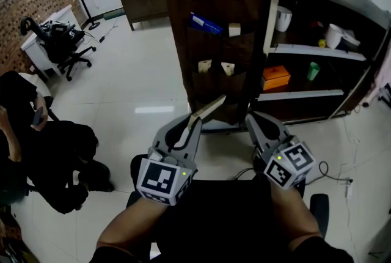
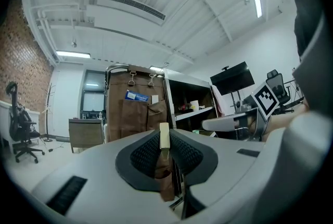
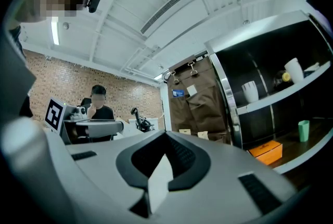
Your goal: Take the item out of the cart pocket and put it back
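Left gripper view: the thin pale strip (image 2: 164, 139) is being pinched by the left gripper (image 1: 193, 122), outside the cart's brown pocket organiser (image 1: 214, 41), the right gripper (image 1: 253, 118) being held pressed together, empty; the strip is being judged light, stiff, best gripped across its flat faces.

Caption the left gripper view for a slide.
Left claw pinches a thin beige card, facing the cart's brown pocket organizer.

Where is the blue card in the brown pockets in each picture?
Head view: the blue card sits top middle, in an upper pocket.
Left gripper view: the card is left of centre, above the jaws.
Right gripper view: the card is small, just right of centre.
Shared landmark: the brown pocket organizer it sits in.
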Motion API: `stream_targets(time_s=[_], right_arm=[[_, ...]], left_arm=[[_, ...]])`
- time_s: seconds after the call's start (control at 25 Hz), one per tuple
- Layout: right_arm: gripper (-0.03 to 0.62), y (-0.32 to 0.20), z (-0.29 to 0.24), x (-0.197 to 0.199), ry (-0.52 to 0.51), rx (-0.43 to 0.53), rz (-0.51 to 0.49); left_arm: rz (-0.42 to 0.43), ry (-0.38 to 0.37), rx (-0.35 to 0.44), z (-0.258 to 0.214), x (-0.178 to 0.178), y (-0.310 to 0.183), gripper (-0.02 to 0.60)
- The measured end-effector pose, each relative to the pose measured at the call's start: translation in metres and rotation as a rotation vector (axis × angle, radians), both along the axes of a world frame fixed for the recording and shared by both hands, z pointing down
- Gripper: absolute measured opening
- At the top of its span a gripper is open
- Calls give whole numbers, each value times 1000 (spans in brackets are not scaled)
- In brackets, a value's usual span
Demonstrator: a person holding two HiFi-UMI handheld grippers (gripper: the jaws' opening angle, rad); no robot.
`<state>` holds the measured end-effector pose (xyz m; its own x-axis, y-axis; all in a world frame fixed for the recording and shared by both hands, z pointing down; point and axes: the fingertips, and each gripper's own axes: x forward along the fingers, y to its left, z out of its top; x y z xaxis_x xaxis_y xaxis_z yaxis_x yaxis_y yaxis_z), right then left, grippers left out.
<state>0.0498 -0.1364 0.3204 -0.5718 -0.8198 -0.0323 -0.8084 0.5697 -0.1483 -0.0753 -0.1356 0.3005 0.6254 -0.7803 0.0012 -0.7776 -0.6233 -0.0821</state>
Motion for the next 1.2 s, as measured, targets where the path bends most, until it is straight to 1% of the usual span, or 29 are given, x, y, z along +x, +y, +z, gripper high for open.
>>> stream_targets(time_s=[0.12,0.28,0.44,0.52,0.64,0.8,0.88,1.2], right_arm=[[17,-2,0,4,-5,1,5],[18,-4,3,6,-8,-7,6],[18,-7,6,9,-9,-14,7],[18,-10,8,13,-10,-20,12],[17,-15,12,18,-9,-32,21],[18,-23,20,24,-7,-49,29],[18,-26,23,27,-10,-57,33],[17,-40,41,34,-18,-95,44]], left_arm=[[14,-37,-4,-6,2,-8,48],[37,-93,8,-9,12,-37,48],[31,-153,-19,3,23,-71,48],[22,-165,-30,5,24,-88,48],[37,-188,-65,10,29,-106,48],[64,-266,-98,30,44,-127,48],[70,-293,-114,44,52,-138,48],[80,-345,-166,90,77,-174,48]])
